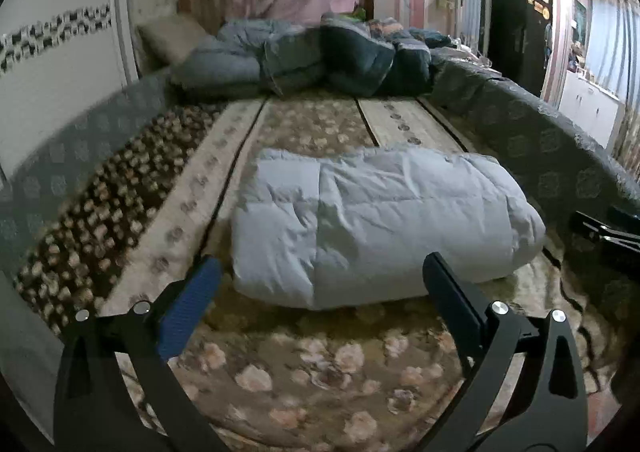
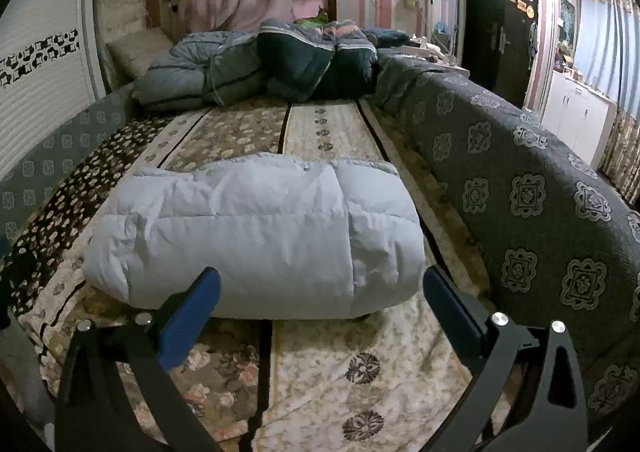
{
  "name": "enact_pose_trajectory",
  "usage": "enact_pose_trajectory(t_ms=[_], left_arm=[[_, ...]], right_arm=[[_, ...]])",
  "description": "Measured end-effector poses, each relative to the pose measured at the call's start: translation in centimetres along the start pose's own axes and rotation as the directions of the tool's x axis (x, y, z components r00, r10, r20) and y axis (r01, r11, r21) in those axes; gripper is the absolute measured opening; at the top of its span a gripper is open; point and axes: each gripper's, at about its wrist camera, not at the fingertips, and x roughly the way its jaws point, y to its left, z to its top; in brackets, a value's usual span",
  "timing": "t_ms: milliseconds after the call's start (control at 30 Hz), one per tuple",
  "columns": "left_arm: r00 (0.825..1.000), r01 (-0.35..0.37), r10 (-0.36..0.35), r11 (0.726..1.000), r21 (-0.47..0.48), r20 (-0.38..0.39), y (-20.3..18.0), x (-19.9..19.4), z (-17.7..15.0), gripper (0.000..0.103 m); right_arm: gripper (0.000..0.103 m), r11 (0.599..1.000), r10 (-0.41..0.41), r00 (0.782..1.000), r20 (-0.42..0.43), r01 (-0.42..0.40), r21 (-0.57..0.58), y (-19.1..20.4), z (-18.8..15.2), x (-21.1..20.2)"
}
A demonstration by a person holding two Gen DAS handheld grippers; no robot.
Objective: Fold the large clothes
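A pale blue padded garment (image 1: pixel 376 220) lies folded into a thick bundle on the flowered bedspread (image 1: pixel 296 364). The right wrist view shows the same bundle (image 2: pixel 256 236) just beyond the fingers. My left gripper (image 1: pixel 322 272) hovers in front of its near edge, jaws wide apart, nothing between them. My right gripper (image 2: pixel 322 284) is likewise open in front of the bundle, clear of the fabric. The right gripper's black tip (image 1: pixel 600 230) shows at the right edge of the left wrist view.
A heap of dark and grey quilts (image 2: pixel 260 64) lies at the far end of the bed, with a pillow (image 2: pixel 136 46) to its left. A grey patterned cover (image 2: pixel 520 188) rises along the right side. White cabinets (image 2: pixel 576 112) stand at far right.
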Motion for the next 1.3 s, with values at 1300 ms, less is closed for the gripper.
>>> enact_pose_trajectory(t_ms=[1300], left_arm=[[0.989,-0.137,0.137,0.991,0.003,0.049,1.0,0.4,0.7,0.1]], right_arm=[[0.101,0.999,-0.03,0.999,0.012,0.03,-0.035,2.1,0.9,0.2]])
